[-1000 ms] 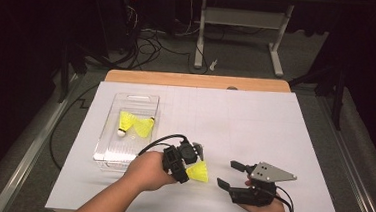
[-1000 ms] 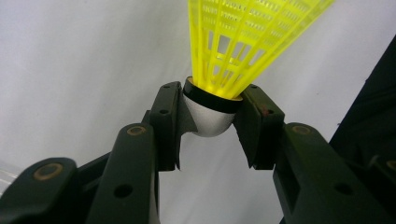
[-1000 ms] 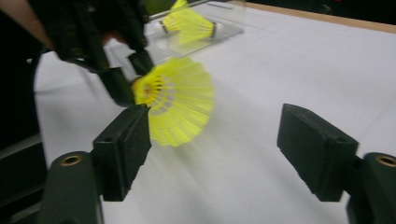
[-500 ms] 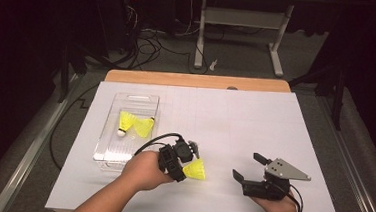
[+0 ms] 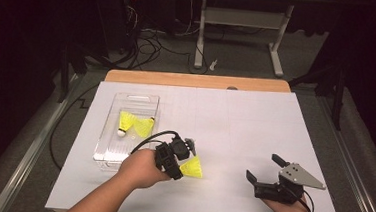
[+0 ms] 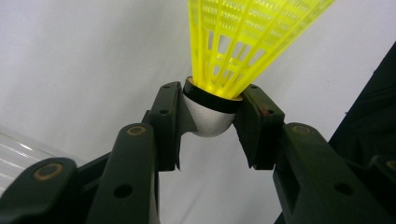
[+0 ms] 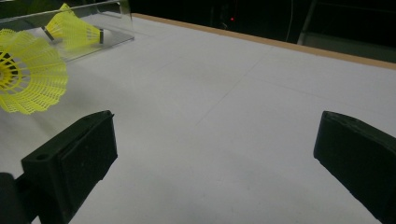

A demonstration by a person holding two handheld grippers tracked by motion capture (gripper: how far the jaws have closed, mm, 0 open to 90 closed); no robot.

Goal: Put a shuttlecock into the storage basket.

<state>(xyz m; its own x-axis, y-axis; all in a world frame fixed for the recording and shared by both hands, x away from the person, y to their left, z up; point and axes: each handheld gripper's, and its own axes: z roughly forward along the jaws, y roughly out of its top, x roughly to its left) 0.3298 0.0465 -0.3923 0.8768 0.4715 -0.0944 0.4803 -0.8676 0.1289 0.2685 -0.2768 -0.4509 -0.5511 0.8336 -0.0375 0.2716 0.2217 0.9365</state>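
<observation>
A yellow shuttlecock (image 5: 191, 167) is clamped by its white cork in the left gripper (image 5: 176, 161), just beside the clear tray (image 5: 103, 152), seemingly for placing there, while the right gripper (image 5: 266, 172), jaws just opened with nothing between, is kept well apart.

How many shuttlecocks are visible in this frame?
3. Two lie in the clear tray: one shuttlecock and a second beside it. The third shuttlecock is clamped by its cork in the left gripper. None seems hidden.

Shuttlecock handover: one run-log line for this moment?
left hand-held gripper: shut on shuttlecock cork | right hand-held gripper: open, jaws just opening, nothing between
</observation>
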